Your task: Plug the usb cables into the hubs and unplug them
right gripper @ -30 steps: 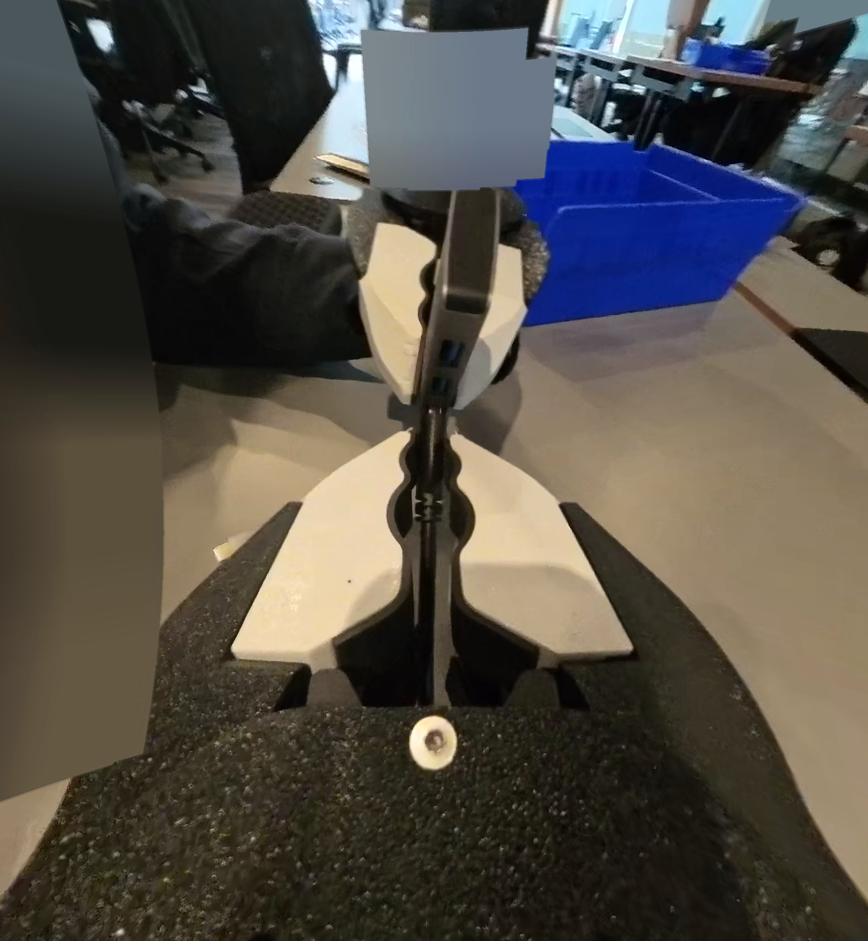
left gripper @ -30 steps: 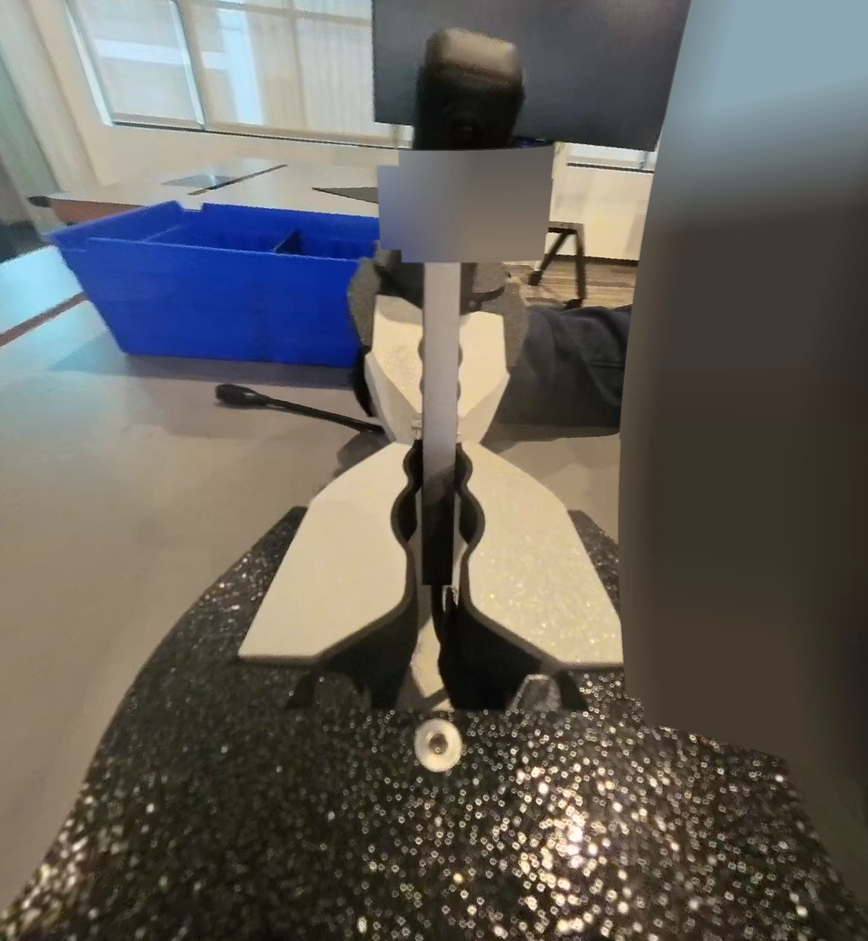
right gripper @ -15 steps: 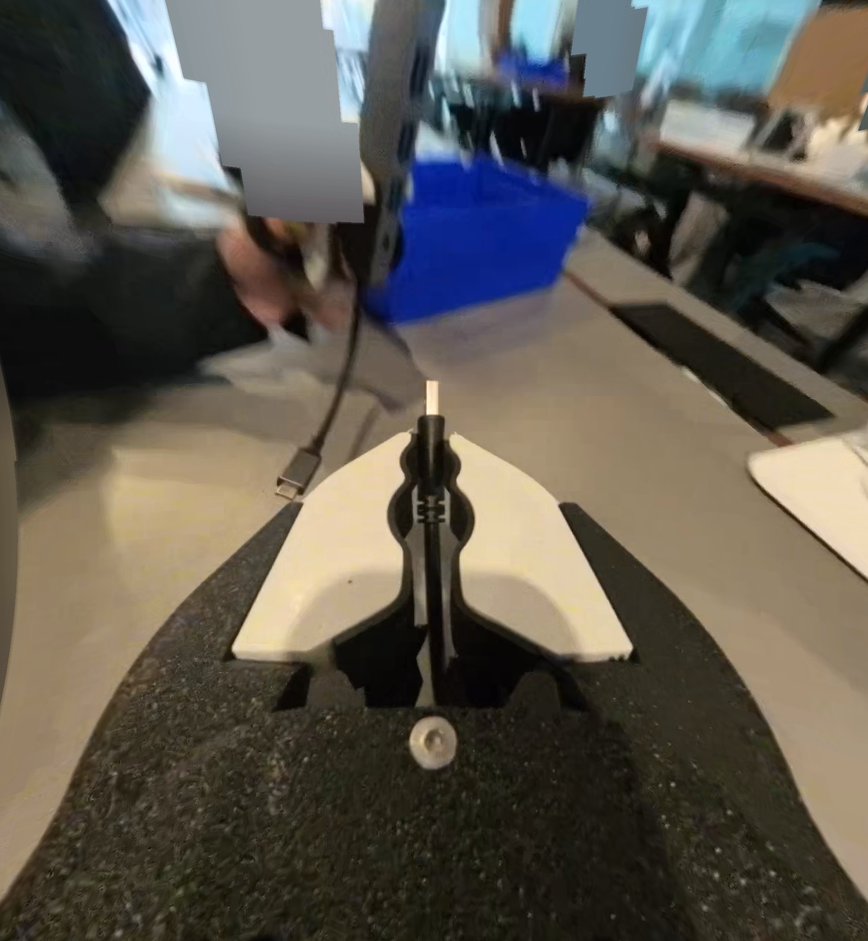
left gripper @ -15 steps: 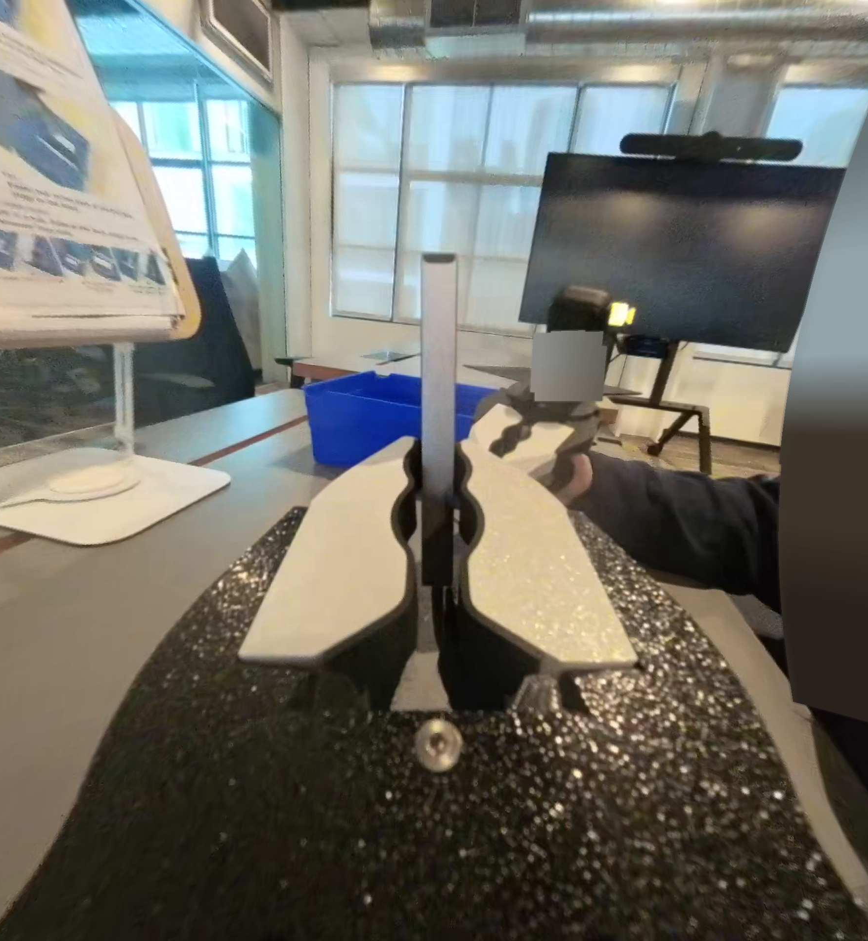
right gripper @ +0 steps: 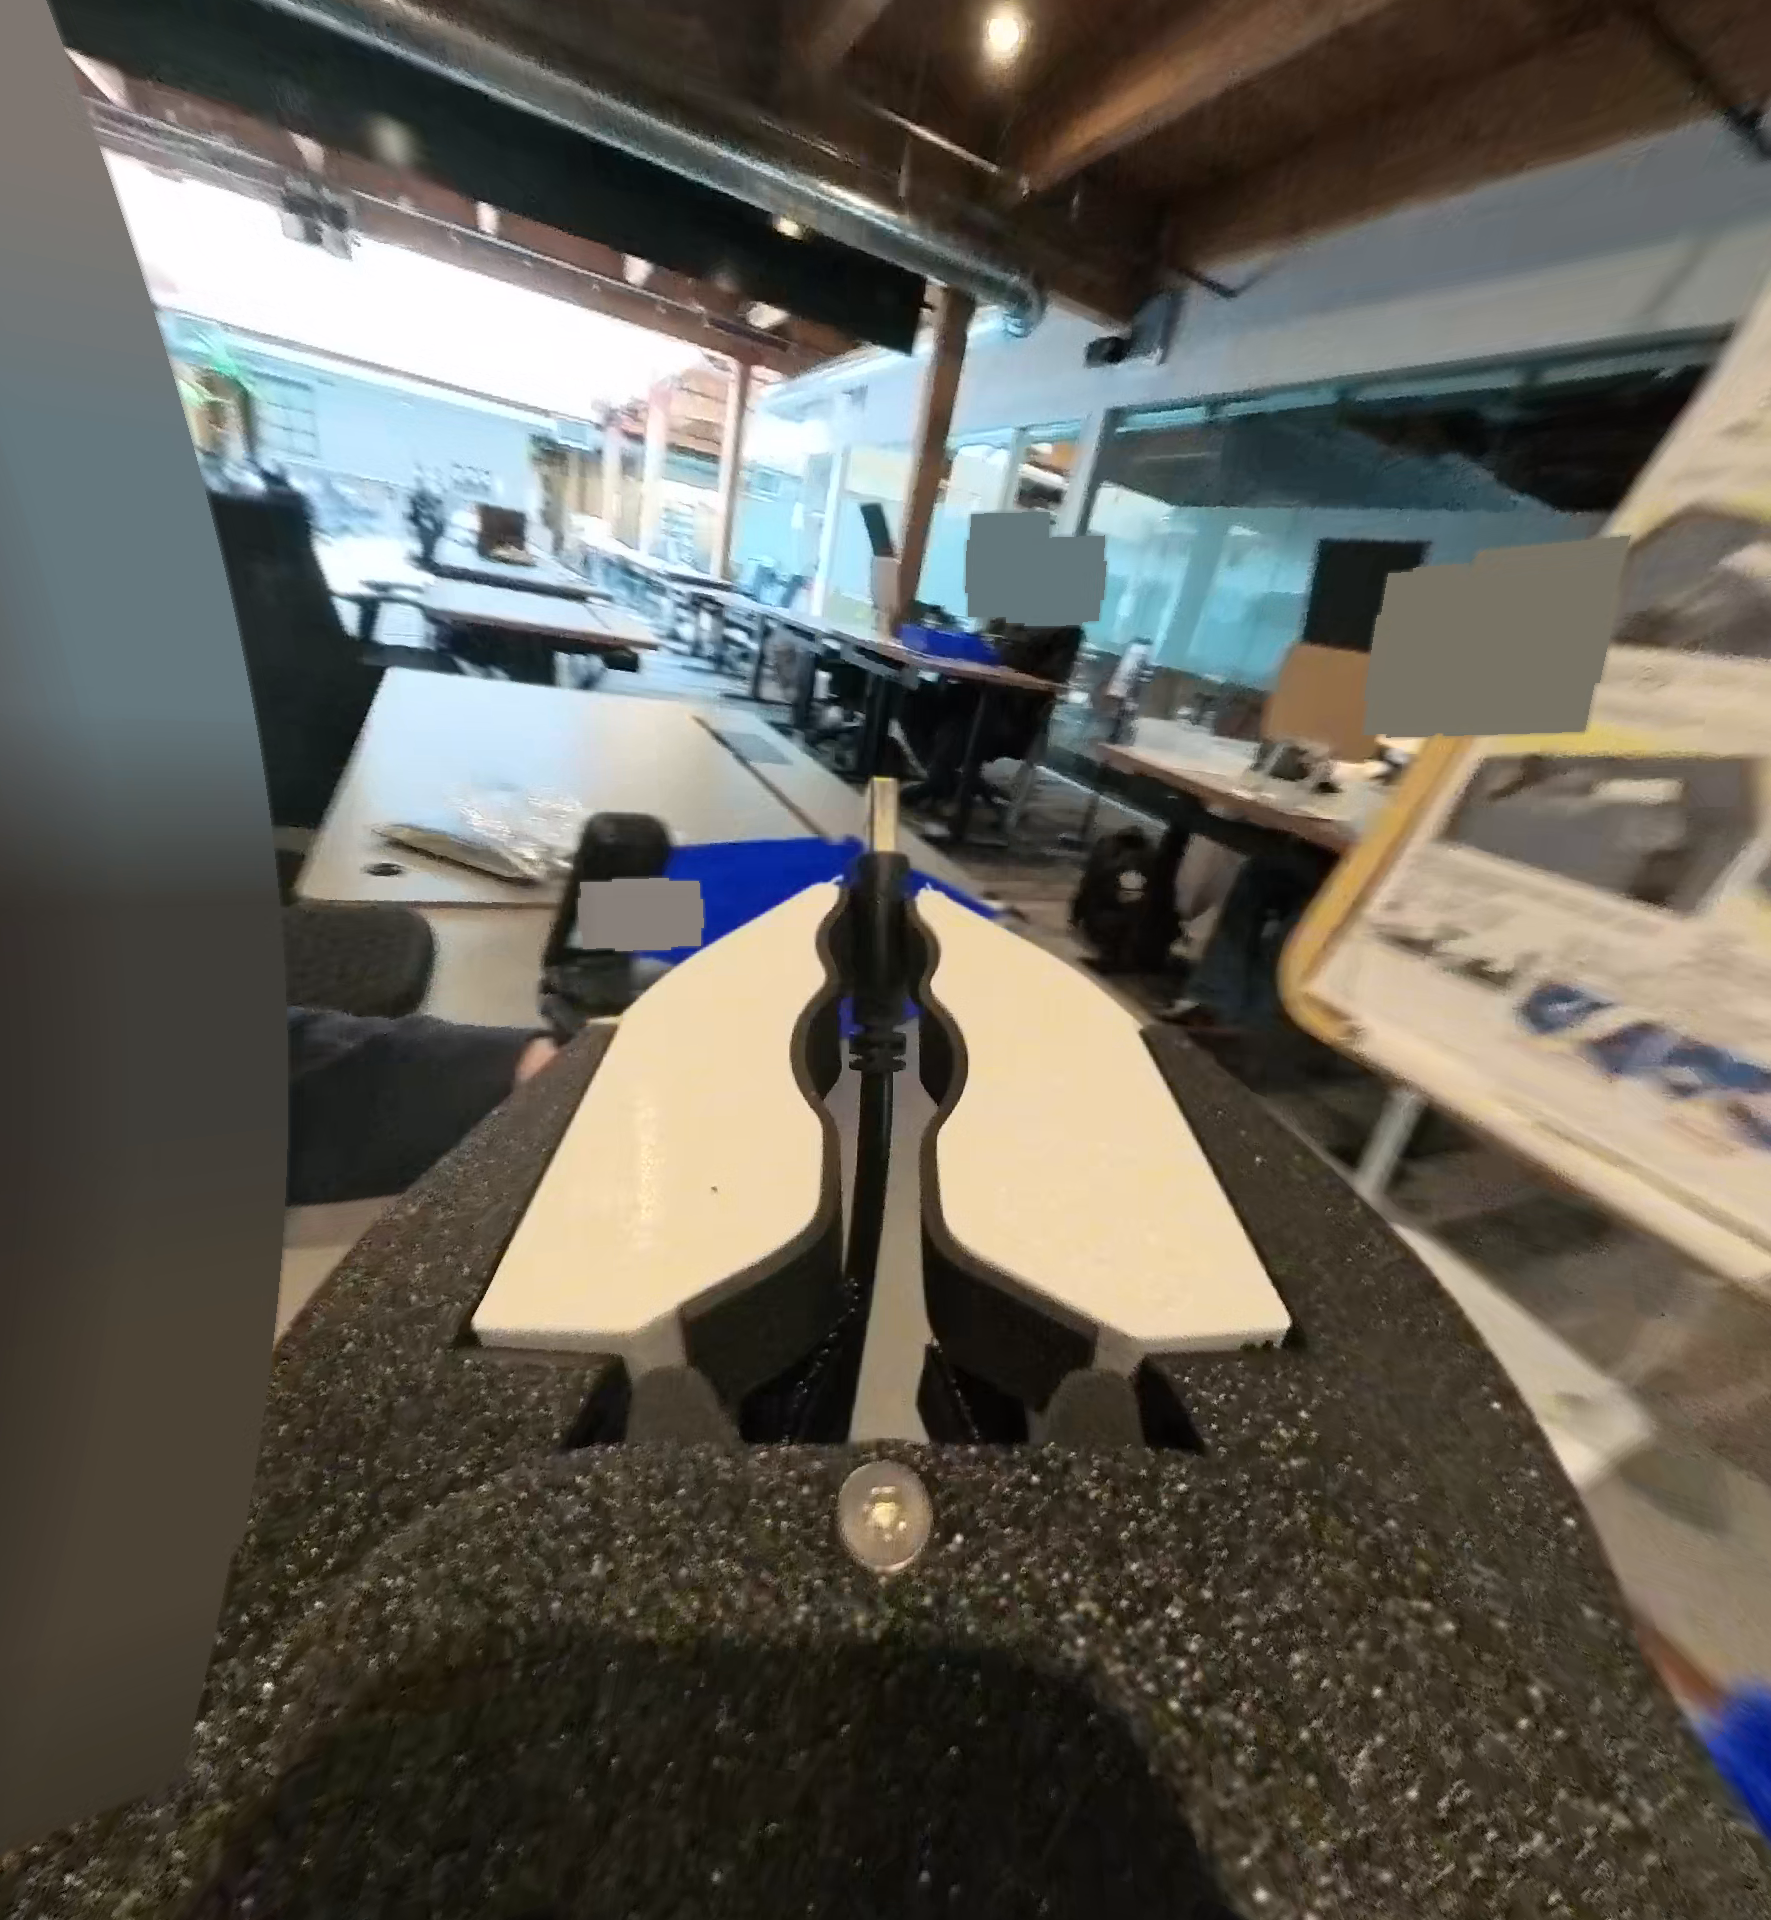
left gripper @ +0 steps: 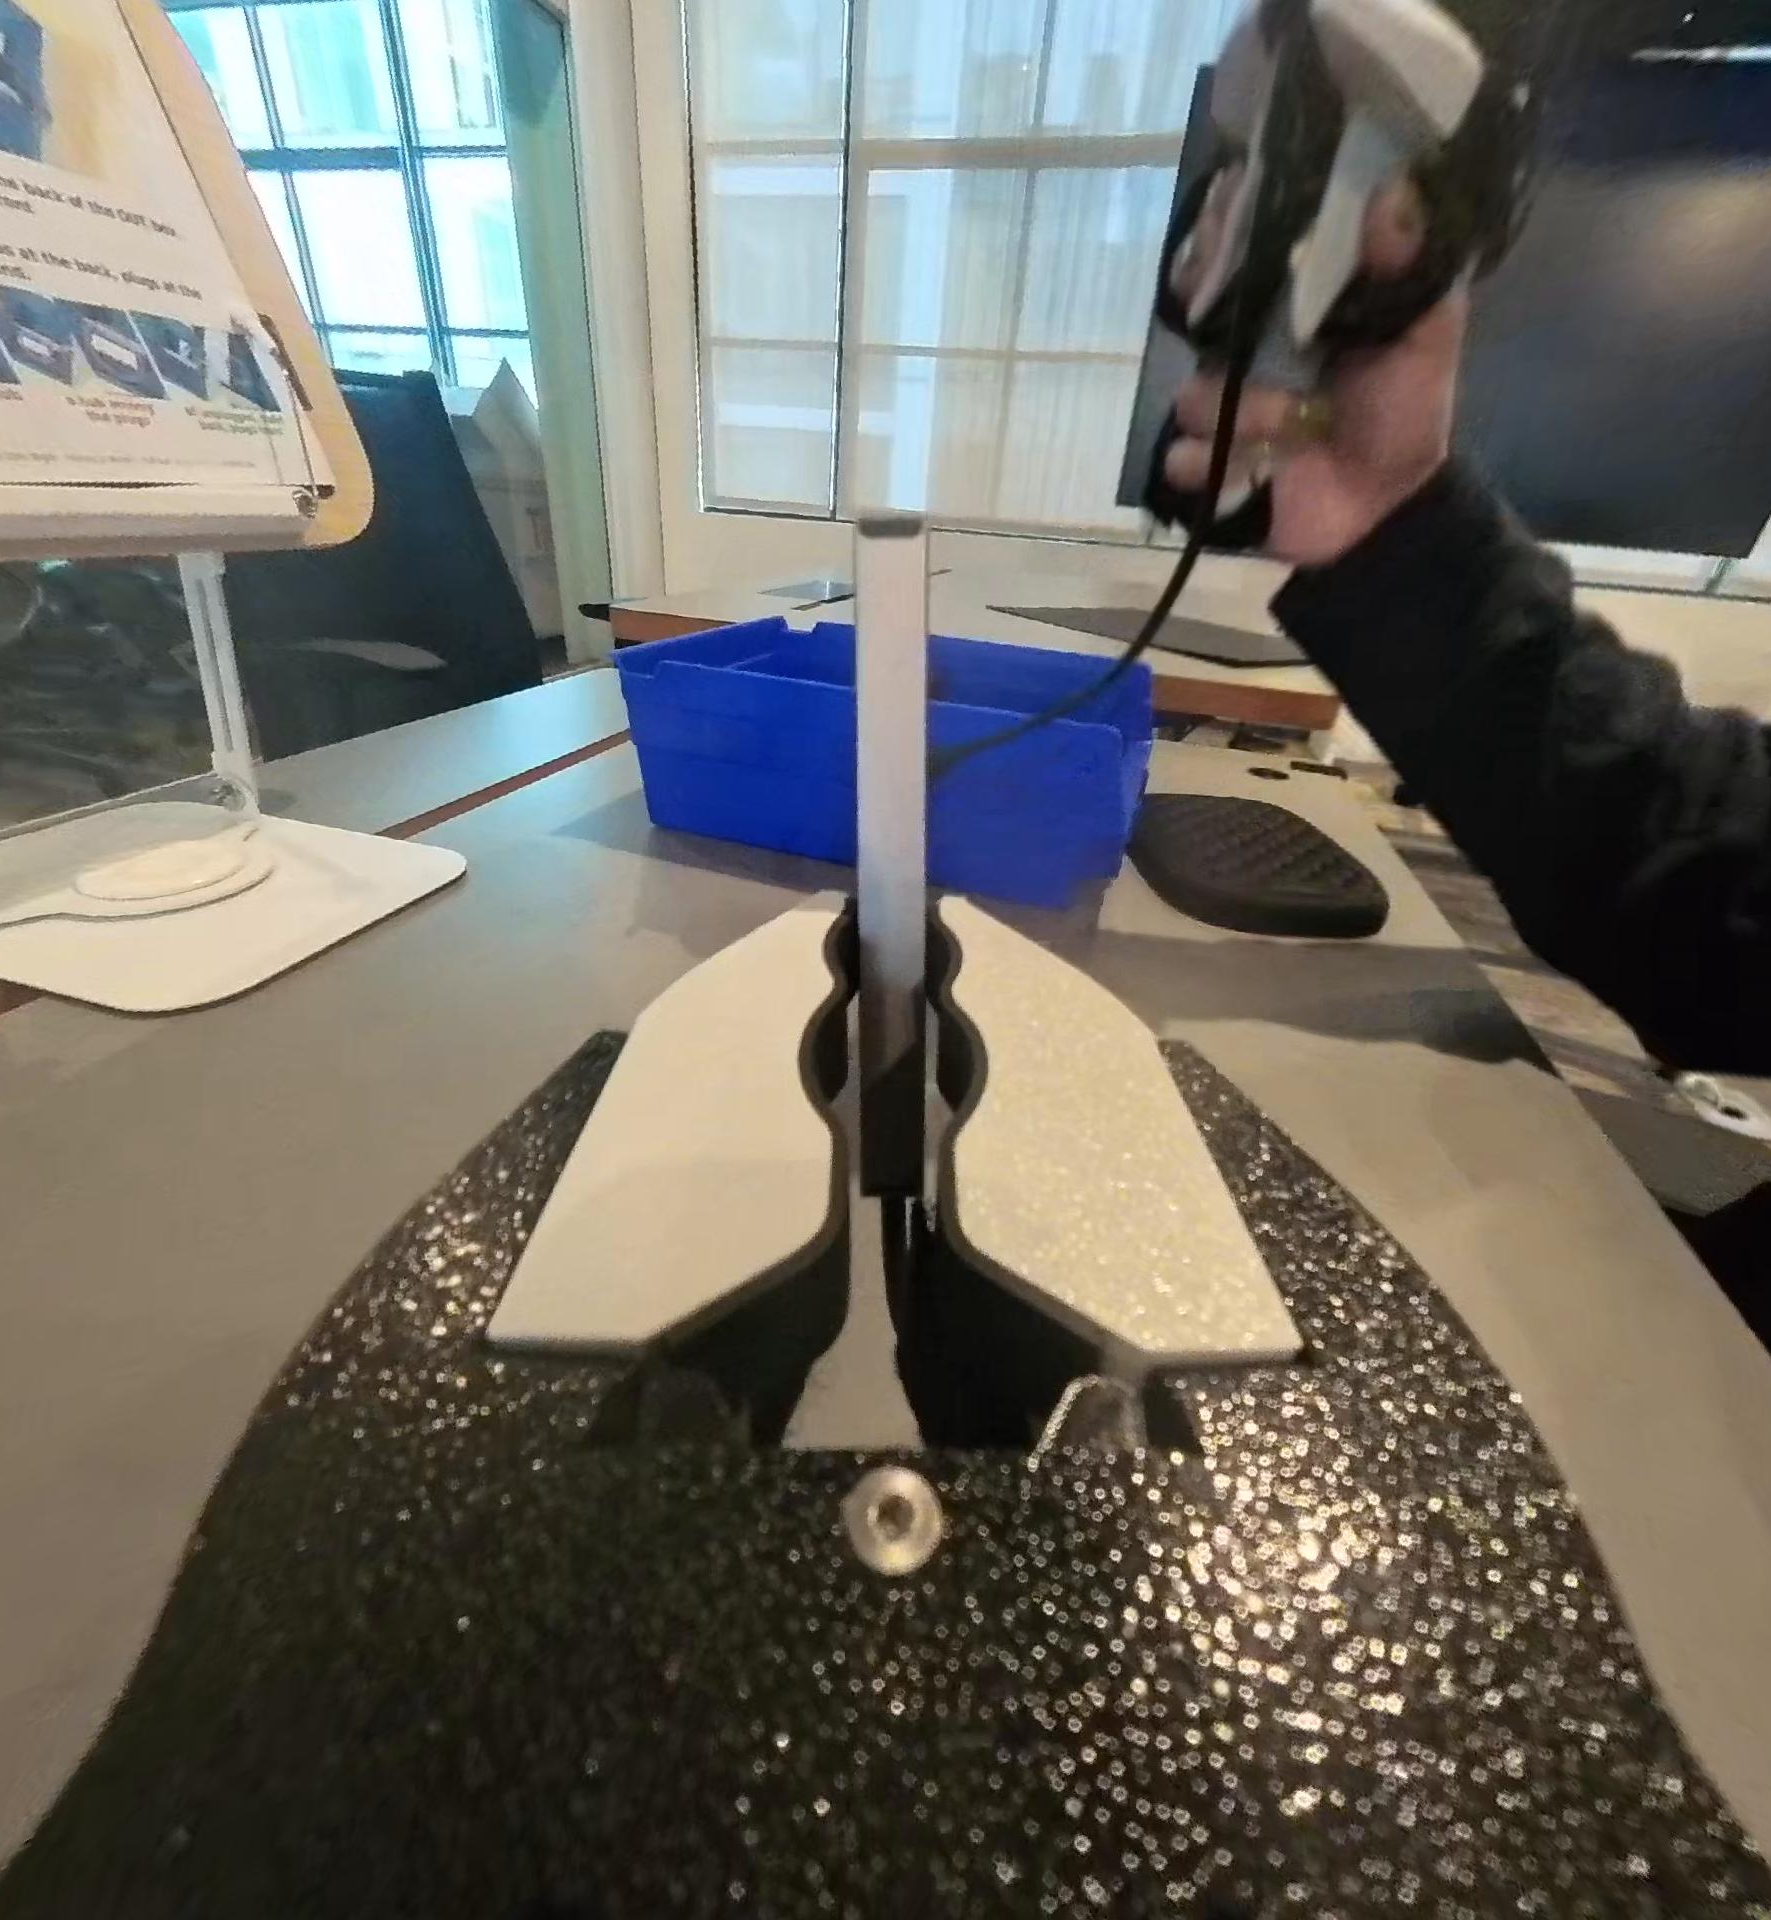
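My left gripper (left gripper: 891,997) is clamped on the hub (left gripper: 891,790), a slim grey bar that stands upright between the two white fingers (left gripper: 715,1164) and rises well above their tips. My right gripper (right gripper: 881,935) is closed on the black plug of the cable (right gripper: 873,1122), with the metal tip poking out past the fingertips and the cord running back between them. Plug and hub are well apart. In the left wrist view I see the right gripper (left gripper: 1307,187) held high in a hand (left gripper: 1348,468), blurred, the cable (left gripper: 1151,634) hanging from it toward the blue bin (left gripper: 756,748) on the grey table (left gripper: 237,1091). A sign stand (left gripper: 185,914) sits to the left.
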